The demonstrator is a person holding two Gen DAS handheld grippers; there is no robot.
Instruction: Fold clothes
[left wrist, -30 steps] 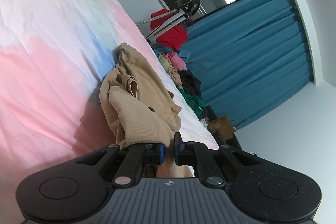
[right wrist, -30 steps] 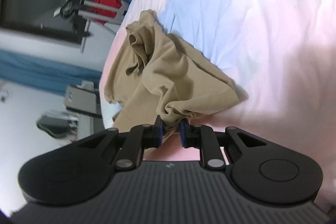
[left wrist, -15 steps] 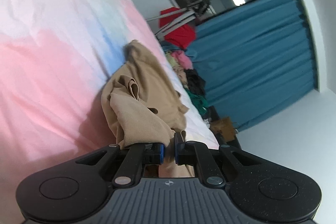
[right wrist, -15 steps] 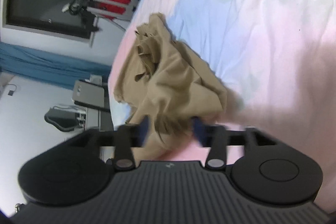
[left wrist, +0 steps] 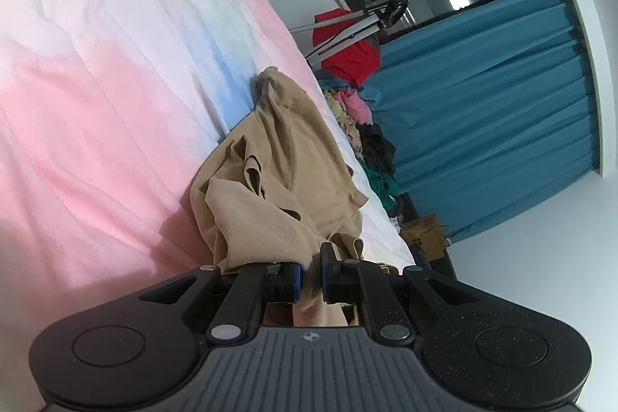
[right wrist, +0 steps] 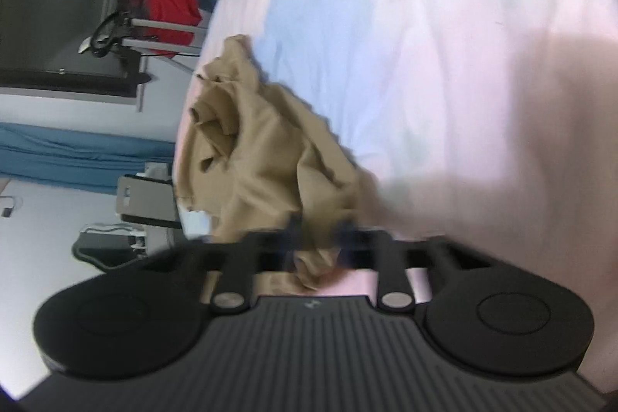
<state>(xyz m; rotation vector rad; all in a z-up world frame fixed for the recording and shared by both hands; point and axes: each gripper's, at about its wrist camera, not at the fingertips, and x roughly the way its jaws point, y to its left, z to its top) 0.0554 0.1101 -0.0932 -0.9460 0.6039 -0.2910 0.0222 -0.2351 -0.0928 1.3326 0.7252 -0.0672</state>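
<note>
The tan garment (left wrist: pixel 293 180) lies crumpled on the pastel bedspread (left wrist: pixel 96 95), bunched straight ahead of both claws and trailing away from them toward the far edge of the bed. The left claw (left wrist: pixel 311 277) is clamped on a ribbed fold of it, the cloth pinched between narrow-set jaws and hanging down behind the fingertips. The right claw (right wrist: pixel 320 238) is blurred; its jaws seem to stand apart with a wad of the fabric sitting between them, so I judge it released rather than gripping. The cloth looks light, thin and limp, a stretchy knit that will sag and slide rather than keep a crease, so it likely needs spreading flat first. The best holds are probably a hem or corner at each side, not the middle of the heap, where a pinch could catch several layers at once
</note>
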